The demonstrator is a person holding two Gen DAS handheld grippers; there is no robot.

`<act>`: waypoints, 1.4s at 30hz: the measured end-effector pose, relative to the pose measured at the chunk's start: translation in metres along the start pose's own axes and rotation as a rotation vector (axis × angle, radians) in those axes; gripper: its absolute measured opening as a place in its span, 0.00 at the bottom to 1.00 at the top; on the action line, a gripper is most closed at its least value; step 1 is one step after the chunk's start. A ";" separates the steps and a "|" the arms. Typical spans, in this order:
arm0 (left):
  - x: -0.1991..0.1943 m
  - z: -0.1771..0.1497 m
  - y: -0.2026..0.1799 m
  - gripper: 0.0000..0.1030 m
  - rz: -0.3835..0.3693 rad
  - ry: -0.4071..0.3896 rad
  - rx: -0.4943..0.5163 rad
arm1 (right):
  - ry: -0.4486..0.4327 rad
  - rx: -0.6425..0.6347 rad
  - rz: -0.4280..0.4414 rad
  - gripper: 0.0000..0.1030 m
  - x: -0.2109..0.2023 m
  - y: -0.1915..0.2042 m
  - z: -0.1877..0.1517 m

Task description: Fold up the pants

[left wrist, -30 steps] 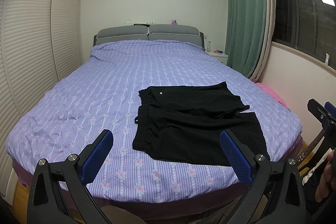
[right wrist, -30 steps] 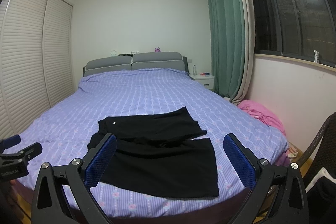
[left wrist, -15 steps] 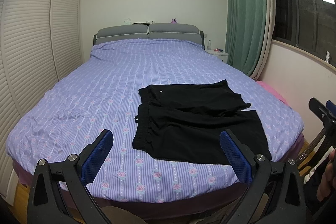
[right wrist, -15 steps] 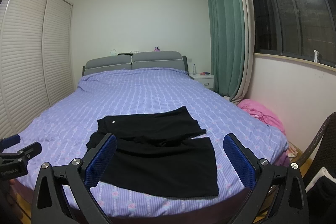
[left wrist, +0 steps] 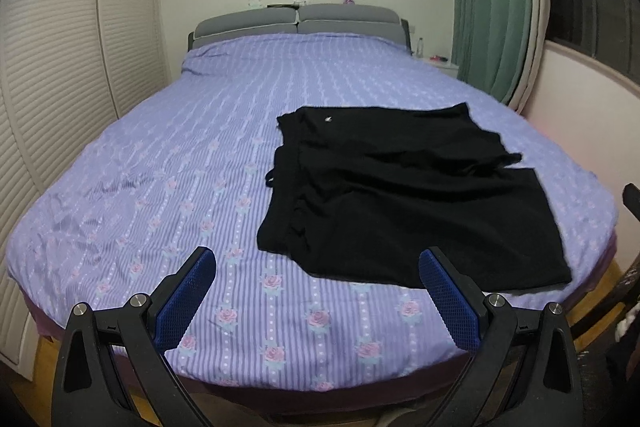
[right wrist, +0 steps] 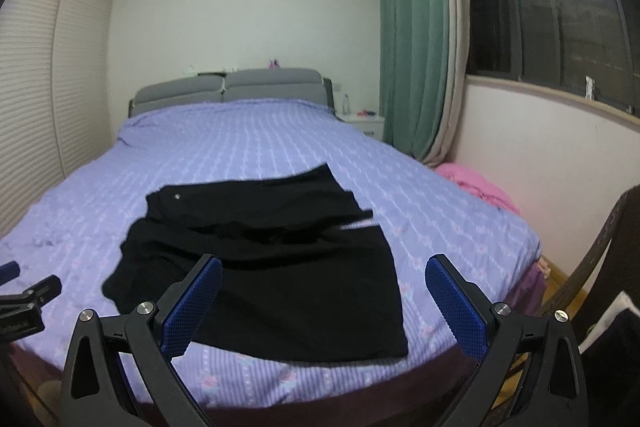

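Note:
Black pants (left wrist: pixel 404 195) lie spread flat near the foot of the purple bed (left wrist: pixel 180 167), waistband to the left, one leg partly over the other. My left gripper (left wrist: pixel 318 291) hovers open above the bed's near edge, just short of the pants' near hem. In the right wrist view the pants (right wrist: pixel 264 255) lie straight ahead, and my right gripper (right wrist: pixel 324 297) stands open over their near edge, touching nothing. The left gripper's body (right wrist: pixel 24 303) shows at that view's left edge.
White louvred wardrobe doors (left wrist: pixel 52 67) line the left side of the bed. Right of the bed are a green curtain (right wrist: pixel 416 47), a pink wall and a pink cloth heap (right wrist: pixel 476 183). A grey headboard (left wrist: pixel 296 21) and a nightstand (right wrist: pixel 364 123) stand at the far end.
Both grippers have moved forward and lower toward the bed, so the pants look larger and closer. Both stay open. The pants have not moved.

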State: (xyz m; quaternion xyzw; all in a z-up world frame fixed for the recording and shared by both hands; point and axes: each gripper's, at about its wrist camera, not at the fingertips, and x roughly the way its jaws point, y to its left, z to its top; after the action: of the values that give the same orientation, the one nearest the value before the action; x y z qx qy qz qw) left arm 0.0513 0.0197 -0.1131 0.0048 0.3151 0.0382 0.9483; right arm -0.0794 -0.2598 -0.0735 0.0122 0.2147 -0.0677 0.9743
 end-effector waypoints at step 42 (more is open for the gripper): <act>0.180 -0.050 -0.012 0.81 0.012 0.185 -0.118 | 0.503 0.268 -0.161 0.96 0.190 -0.076 -0.107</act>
State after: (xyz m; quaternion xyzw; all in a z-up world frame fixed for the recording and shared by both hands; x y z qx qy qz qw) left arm 0.1662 0.0209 -0.2608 -0.0525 0.3985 0.0625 0.9135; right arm 0.0365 -0.3532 -0.2499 0.1402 0.4388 -0.1674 0.8716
